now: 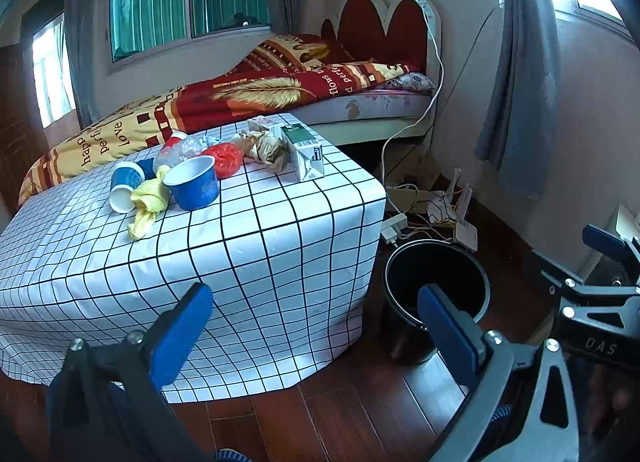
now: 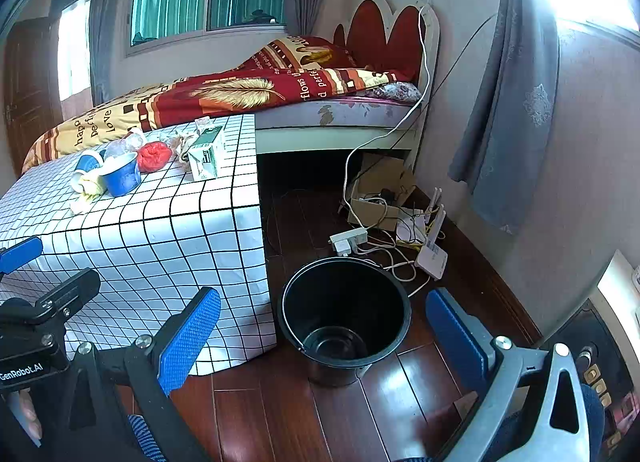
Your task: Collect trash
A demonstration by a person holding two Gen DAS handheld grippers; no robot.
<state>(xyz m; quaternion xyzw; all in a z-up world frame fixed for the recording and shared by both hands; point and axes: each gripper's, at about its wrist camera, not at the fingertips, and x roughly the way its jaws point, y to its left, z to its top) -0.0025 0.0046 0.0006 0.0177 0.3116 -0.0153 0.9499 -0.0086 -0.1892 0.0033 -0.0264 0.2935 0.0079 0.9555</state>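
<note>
Trash lies on a table with a white grid cloth (image 1: 240, 246): a blue bowl (image 1: 193, 182), a tipped blue cup (image 1: 126, 186), a yellow rag (image 1: 150, 202), a red bag (image 1: 226, 158), crumpled paper (image 1: 266, 148) and a green-and-white carton (image 1: 304, 154). An empty black bucket (image 2: 346, 314) stands on the floor right of the table. My left gripper (image 1: 316, 326) is open and empty, low in front of the table. My right gripper (image 2: 324, 334) is open and empty in front of the bucket.
A bed (image 1: 248, 94) with a red and yellow quilt stands behind the table. Cables, a power strip (image 2: 348, 240), a router (image 2: 432, 258) and a cardboard box (image 2: 380, 190) litter the floor by the right wall. Grey curtains hang at right.
</note>
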